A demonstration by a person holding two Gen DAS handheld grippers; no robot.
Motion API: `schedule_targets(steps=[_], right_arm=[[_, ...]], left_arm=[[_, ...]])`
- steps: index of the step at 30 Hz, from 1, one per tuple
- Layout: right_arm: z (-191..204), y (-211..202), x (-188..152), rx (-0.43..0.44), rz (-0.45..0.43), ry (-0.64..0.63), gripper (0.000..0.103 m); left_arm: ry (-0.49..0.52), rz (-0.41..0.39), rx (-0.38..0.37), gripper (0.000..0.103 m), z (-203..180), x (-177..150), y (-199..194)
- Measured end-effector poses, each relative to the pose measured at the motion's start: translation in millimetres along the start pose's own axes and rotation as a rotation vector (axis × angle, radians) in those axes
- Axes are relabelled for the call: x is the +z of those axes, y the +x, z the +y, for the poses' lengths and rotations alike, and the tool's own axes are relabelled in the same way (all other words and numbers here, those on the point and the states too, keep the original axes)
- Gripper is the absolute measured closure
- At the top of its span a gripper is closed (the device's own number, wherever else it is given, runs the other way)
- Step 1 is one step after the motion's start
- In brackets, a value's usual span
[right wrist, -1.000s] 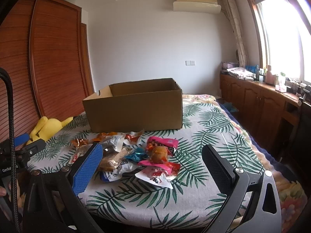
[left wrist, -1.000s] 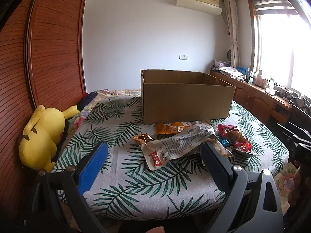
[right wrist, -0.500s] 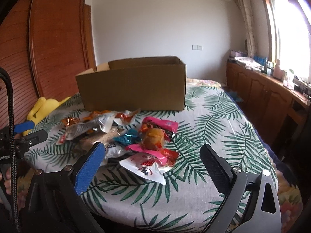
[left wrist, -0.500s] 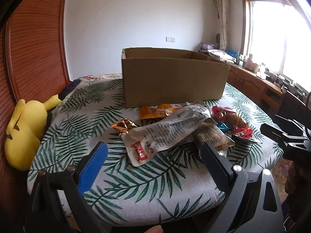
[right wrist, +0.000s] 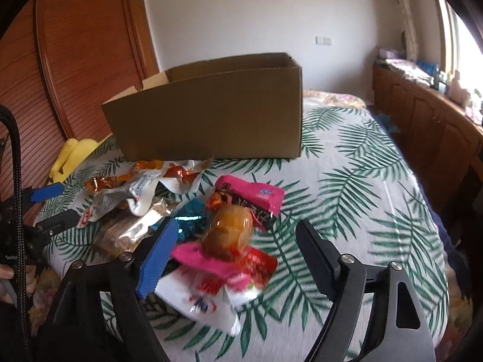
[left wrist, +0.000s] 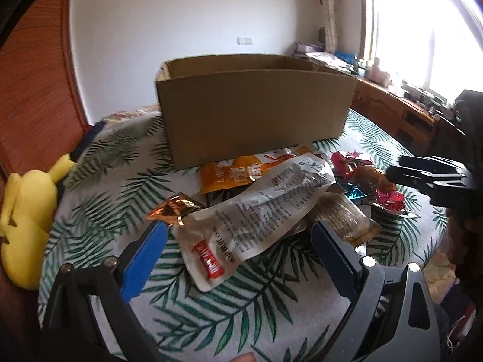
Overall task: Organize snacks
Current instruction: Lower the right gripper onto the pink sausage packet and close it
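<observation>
One leaf-print bedspread (left wrist: 229,316) — snack packets (left wrist: 256,214), cardboard box (left wrist: 256,111).

Yellow plush toy (left wrist: 25,220) beside leaf-print bedspread (left wrist: 99,187), wooden wardrobe (right wrist: 87,45) behind.

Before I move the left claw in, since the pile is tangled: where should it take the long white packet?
Probably the near sealed end of the long white packet, by the red label. It lies flat on the bedspread, clear of the other snacks, pointing at the open left claw. Come in low from the front edge.
</observation>
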State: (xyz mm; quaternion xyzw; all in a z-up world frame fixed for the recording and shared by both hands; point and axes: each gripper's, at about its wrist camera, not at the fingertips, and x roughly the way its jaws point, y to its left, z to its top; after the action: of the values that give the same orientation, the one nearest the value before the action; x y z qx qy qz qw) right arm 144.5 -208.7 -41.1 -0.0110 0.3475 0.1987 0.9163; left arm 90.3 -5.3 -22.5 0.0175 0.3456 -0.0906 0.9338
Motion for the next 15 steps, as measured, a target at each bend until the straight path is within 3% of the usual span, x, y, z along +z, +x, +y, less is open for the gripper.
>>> schedule_targets(steps=[6,15], right_arm=[[-7,26,9,0.045,0.092,0.015,0.023],[-18,49,15,0.096,0.174,0.044,0.023]], left_arm=[[0.029,0.068,-0.057,0.006,4,15,22],[0.169,0.155,-0.097,0.006,-15,39,53]])
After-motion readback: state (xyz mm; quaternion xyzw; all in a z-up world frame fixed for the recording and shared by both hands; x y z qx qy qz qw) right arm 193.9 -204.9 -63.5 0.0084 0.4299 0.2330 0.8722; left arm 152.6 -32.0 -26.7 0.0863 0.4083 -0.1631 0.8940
